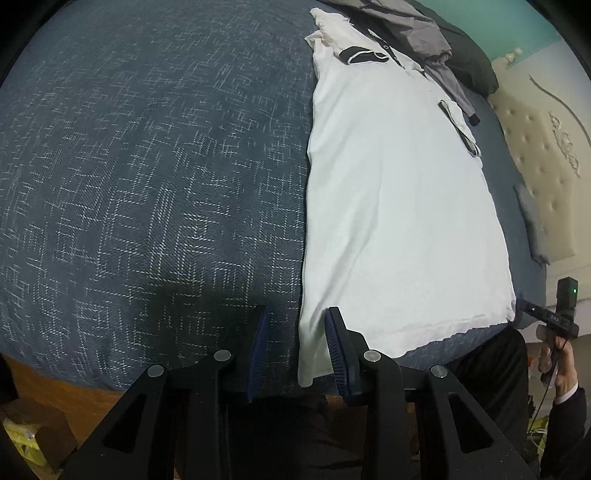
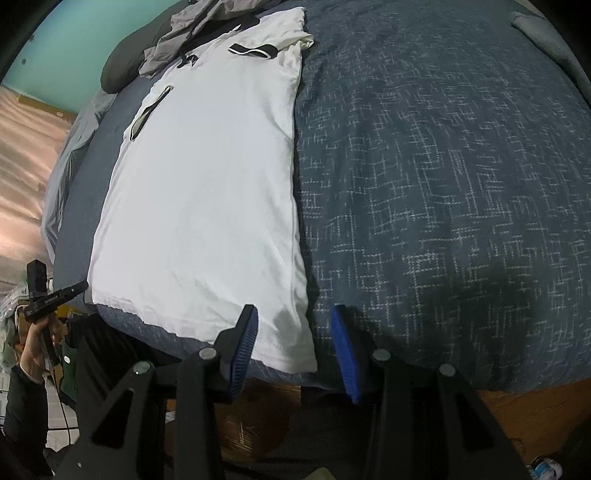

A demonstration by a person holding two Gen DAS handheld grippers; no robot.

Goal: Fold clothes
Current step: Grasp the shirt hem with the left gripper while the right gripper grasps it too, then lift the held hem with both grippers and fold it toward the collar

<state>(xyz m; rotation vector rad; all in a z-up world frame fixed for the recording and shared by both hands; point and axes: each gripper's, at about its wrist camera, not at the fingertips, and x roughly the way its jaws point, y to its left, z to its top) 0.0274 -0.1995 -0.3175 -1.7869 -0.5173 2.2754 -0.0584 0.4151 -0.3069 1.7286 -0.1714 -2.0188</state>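
Note:
A white polo shirt (image 1: pixel 399 206) with black collar and sleeve trim lies flat on the dark blue patterned bedcover (image 1: pixel 147 166), collar at the far end and hem toward me. My left gripper (image 1: pixel 298 347) is open, its blue pads either side of the hem's left corner. In the right wrist view the shirt (image 2: pixel 199 184) lies to the left, and my right gripper (image 2: pixel 295 330) is open around the hem's right corner. Each gripper also shows in the other's view, held by a hand: the right gripper (image 1: pixel 526 306) and the left gripper (image 2: pixel 82 285). Whether the pads touch the cloth is unclear.
A grey garment (image 1: pixel 417 33) and a dark pillow (image 1: pixel 472 55) lie beyond the collar. A cream tufted headboard (image 1: pixel 539 147) runs along one side, with a grey folded cloth (image 1: pixel 532 221) against it. The wooden bed frame (image 2: pixel 535 406) shows at the near edge. The person's dark trousers (image 1: pixel 491 369) stand against the bed.

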